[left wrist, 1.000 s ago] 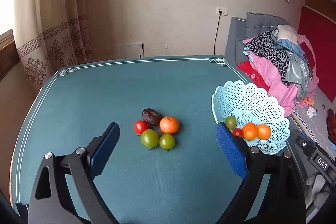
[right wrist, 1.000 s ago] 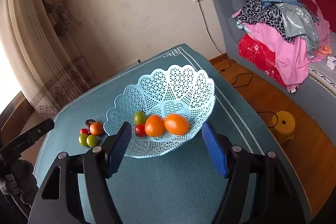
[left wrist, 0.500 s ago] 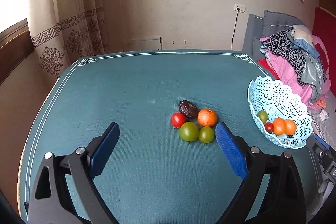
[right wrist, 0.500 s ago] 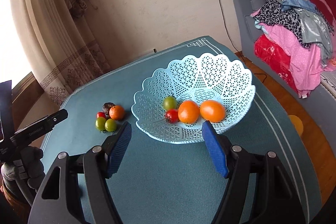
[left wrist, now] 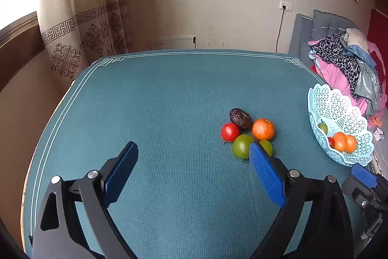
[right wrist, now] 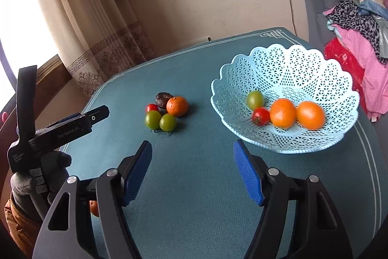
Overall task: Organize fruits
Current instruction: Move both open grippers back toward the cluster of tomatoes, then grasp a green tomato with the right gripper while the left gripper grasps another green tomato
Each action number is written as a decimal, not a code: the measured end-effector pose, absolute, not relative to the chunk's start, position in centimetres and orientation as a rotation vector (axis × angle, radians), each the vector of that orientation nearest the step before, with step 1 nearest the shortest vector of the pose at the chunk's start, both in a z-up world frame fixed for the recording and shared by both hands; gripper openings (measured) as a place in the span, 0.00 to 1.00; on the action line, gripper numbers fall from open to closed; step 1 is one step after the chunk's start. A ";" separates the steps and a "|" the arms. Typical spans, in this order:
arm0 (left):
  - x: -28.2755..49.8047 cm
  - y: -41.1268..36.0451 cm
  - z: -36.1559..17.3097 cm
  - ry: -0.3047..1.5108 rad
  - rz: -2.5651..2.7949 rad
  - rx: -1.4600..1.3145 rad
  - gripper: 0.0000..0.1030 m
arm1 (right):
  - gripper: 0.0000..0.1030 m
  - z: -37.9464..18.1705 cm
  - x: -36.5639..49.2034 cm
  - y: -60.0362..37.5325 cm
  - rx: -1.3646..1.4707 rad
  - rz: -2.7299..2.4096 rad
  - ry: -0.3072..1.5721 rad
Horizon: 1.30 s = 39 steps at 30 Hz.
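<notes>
- Both claws gape with nothing held: left gripper [left wrist: 191, 174], right gripper [right wrist: 192, 171].
- Basket [right wrist: 286, 60] sits far right on the table.
- Loose fruit cluster [left wrist: 247, 131] lies ahead-right of the left gripper, probably nearer it.

Both grippers have black angular frames with silver screws behind the fingers [right wrist: 135, 174]. The finger pads are ribbed blue. A grey glove [right wrist: 26, 183] covers the hand.
</notes>
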<state>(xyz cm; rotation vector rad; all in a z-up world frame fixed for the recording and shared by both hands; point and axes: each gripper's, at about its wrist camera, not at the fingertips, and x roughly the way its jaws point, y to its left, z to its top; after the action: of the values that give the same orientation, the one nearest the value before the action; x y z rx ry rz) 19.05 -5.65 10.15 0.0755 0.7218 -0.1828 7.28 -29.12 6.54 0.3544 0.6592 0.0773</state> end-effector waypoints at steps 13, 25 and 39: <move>20.0 -4.0 9.5 0.728 -0.171 0.058 0.91 | 0.50 3.9 14.2 -23.9 0.220 0.212 0.790; 20.9 -3.1 8.7 0.749 -0.159 0.042 0.91 | 0.45 2.2 19.5 -22.8 0.162 0.171 0.826; 21.6 -3.7 8.0 0.771 -0.146 0.063 0.91 | 0.29 1.6 20.2 -22.0 0.184 0.290 0.846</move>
<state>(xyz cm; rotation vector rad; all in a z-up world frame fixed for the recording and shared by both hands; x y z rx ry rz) 21.55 -3.69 8.02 0.0631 0.7711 -0.1457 20.20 -21.99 1.60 0.1841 0.8460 0.2904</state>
